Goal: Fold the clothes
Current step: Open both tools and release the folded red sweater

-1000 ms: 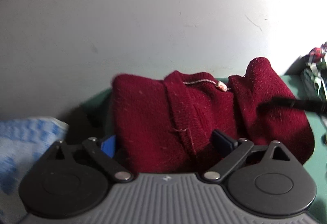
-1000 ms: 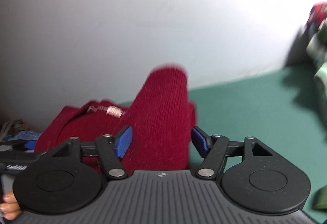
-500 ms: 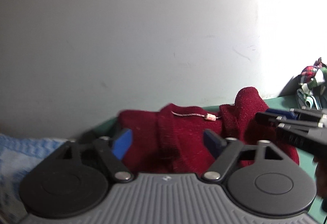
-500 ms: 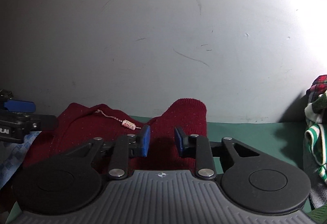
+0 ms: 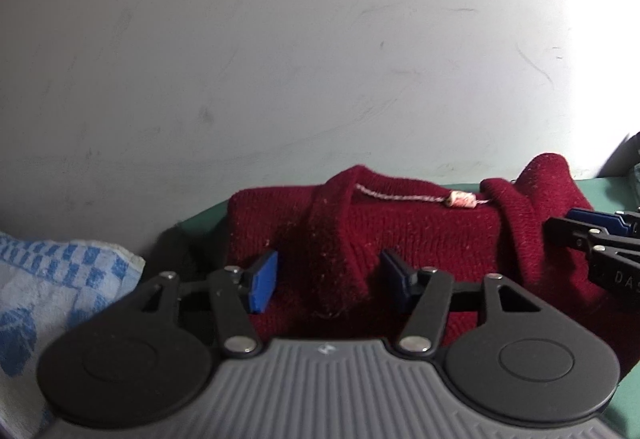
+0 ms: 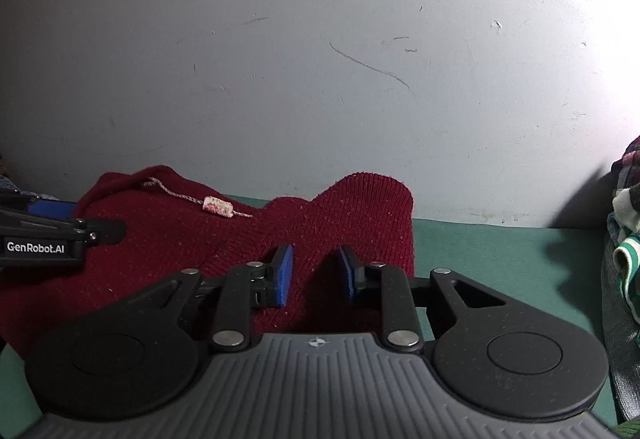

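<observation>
Two grippers: both hover at the near edge of one garment, each seen from its own wrist camera.
Garment: dark red knit sweater (image 5: 420,239), bunched in a low heap on the green surface (image 6: 500,251), close against the pale wall (image 5: 280,39).
Garment detail: a red-and-white twisted cord with a small tag (image 5: 462,199) lies across the collar area, so the neck side appears to face the wall.
Raised part: a ribbed fold of the sweater, possibly a sleeve or cuff, stands up at the heap's right end in the right wrist view; which part it is I cannot tell.
Left gripper (image 5: 326,283): jaws parted and opening slightly; a thick ridge of knit lies between the blue pads, which do not appear to press on it.
Right gripper (image 6: 314,275): jaws narrow and closing; red knit sits in the gap, but the pads are not visibly pinching it.
Reason for placement: the two tools sit side by side along the same edge, probably so each can take a separate hold and the sweater can be lifted and spread evenly.
Step in hand: judged to be the taking of holds, with no flat fold yet formed.
Blue checked towel (image 5: 44,291): lies left of the sweater, apart from it.
Other clothes: a mixed pile, green-and-white trim and plaid (image 6: 626,239), waits at the far right.
Risk: loose knit may slip from a shallow pinch.
</observation>
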Motion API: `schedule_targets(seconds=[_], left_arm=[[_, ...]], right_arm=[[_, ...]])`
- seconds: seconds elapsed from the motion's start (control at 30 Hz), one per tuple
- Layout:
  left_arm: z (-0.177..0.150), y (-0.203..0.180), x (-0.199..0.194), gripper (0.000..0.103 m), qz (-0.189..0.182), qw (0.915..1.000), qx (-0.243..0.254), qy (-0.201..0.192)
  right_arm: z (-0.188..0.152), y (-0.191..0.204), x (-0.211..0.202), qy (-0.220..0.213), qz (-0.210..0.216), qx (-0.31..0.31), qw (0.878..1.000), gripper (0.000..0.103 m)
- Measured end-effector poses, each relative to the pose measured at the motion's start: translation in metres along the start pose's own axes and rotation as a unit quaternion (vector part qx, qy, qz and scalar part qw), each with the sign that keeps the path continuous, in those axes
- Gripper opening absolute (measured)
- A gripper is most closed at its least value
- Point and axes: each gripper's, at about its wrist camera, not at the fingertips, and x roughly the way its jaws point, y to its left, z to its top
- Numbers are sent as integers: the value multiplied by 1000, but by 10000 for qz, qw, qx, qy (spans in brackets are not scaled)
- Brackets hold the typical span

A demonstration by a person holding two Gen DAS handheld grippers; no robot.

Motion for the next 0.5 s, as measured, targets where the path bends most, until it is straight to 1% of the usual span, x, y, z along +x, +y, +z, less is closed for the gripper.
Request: schedule_targets(seconds=[0.07,0.2,0.23,0.3,0.37,0.4,0.43,0.5], left_arm=[[-2,1,2,69,26,10000,-76,7],[-3,0,1,70,120,9999,-10,36],[-1,0,-1,69,126,9999,0,55],[5,-1,-11,64,89,9999,12,-47],[12,-1,-21,64,45,9998,29,-182],[15,-1,-26,64,23,9997,38,-250],[19,0,-24,62,43,9997,13,-231],[25,2,-11,61,150,9998,-81,-62]], right_arm=[[-2,2,5,-21,-1,-30,10000,25],[-1,6,6,-33,-53,-168,9998,25],[1,5,3,-58,-25,-125,9999,26],[6,2,-4,-125,51,0,9999,26],[11,-4,-13,-308,202,282,9989,26],[14,-5,-15,-375,226,324,9985,26],[16,-5,-13,-357,171,322,9987,26],[21,-5,-5,-284,28,305,9991,27]])
